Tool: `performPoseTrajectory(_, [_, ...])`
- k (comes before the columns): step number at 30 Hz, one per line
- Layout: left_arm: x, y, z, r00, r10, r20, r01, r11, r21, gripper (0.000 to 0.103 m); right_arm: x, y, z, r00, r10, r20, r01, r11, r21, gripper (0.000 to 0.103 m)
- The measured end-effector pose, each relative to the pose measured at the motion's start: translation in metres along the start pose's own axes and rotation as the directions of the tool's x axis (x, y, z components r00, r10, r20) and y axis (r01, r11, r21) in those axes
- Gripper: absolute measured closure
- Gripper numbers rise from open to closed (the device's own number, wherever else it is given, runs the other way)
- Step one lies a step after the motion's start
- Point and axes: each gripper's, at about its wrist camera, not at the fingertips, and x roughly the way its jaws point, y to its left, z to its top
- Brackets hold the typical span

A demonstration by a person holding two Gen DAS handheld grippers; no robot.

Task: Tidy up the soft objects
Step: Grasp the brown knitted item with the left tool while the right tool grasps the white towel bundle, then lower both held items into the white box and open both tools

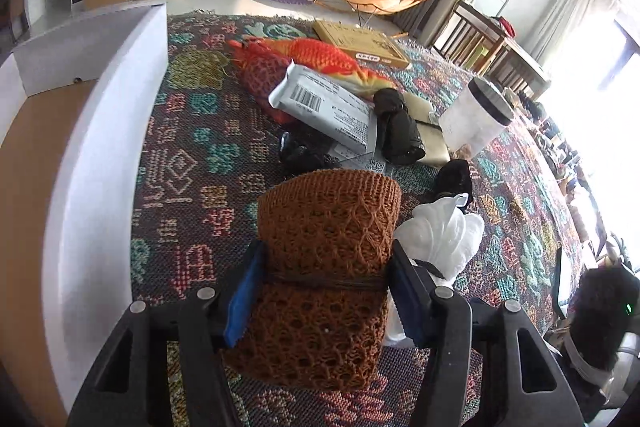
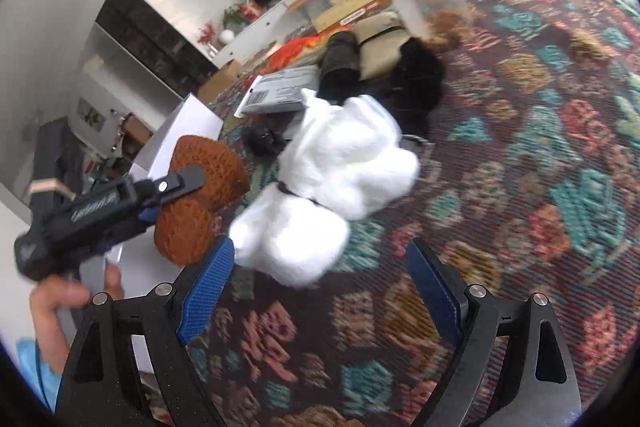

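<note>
While your left gripper (image 1: 324, 291) squeezes the brown knit bundle (image 1: 332, 247), your right gripper (image 2: 320, 283) is wide open with nothing in it.

From the left wrist, you hold the bundle up over the patterned blanket (image 1: 192, 155), next to the white box (image 1: 104, 131); a white fluffy bundle (image 1: 440, 235) lies just beside it. From the right wrist, the white fluffy bundle (image 2: 340, 171) lies on the blanket just past your open fingers, and your left gripper (image 2: 176, 199) shows on the left, pinching the brown bundle.
</note>
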Motion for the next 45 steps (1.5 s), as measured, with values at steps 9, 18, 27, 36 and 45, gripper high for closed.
performPoseTrajectory(9, [-0.084,0.036,-0.002,0.996,-0.012,0.088,0.012,1.0,-0.006,0.044,0.014,0.007,0.005,0.991,-0.038,-0.128,0.032,0.998,-0.05,0.068])
performPoseTrajectory(18, [-0.143,0.132,0.002,0.969,0.219,0.113,-0.213,0.975,-0.065,0.043,-0.047,0.123,0.024,0.984,0.164,-0.074,-0.178,0.949,-0.261,0.067])
performPoseTrajectory(27, [-0.177,0.227,-0.044,0.908,0.415,0.059,-0.394,0.893,-0.217,0.034,0.022,0.296,-0.006,0.889,0.346,-0.299,-0.448,0.793,-0.412,0.051])
performPoseTrajectory(36, [-0.179,0.245,-0.058,0.877,0.469,0.107,-0.414,0.849,-0.329,0.009,0.039,0.231,-0.014,0.966,0.144,-0.212,-0.229,0.856,-0.462,0.024])
performPoseTrajectory(45, [-0.143,0.089,-0.045,0.956,0.185,0.228,-0.185,0.983,-0.024,0.009,0.03,0.048,-0.016,0.93,-0.355,0.093,0.362,0.843,-0.398,0.024])
